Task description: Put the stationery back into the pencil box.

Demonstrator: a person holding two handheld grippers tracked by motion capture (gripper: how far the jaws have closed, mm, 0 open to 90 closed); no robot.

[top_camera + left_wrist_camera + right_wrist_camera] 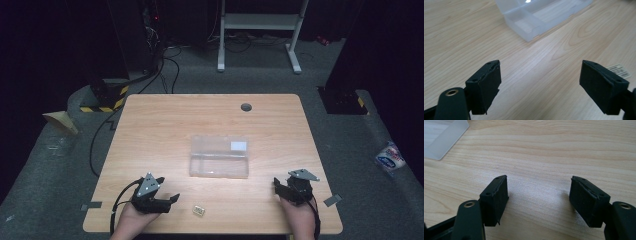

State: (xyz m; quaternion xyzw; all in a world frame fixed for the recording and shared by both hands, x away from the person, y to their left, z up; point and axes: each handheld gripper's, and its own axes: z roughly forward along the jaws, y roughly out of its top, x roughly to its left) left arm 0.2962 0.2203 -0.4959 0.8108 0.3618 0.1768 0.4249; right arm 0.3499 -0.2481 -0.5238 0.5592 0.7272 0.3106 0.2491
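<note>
Nearest the high camera, at the table's 6 o'clock edge, two hands hold the tongs. The left gripper (172, 199) sits at about 7 o'clock on the light wooden table (150, 130), its jaws spread wide with nothing between them; its own view (540, 80) shows bare wood grain in the gap. The right gripper (276, 186) rests at about 5 o'clock, jaws likewise parted and empty, as its own view (539, 195) confirms.

Just beside the left gripper, toward 3 o'clock from it, lies a small pale yellowish rectangular item (199, 210) flat on the wood; a barcode label on it (619, 70) shows beside the right-hand jaw in the left gripper view.

Near the table's centre lies a clear, frosted plastic rectangular box (219, 157) with a small white label at its far right corner, apart from both grippers. It appears at 12 o'clock in the left gripper view (541, 17), with inner dividers, and at 10 o'clock in the right gripper view (441, 140).

A dark round grommet hole (246, 107) sits near the table's far edge at 12 o'clock.
</note>
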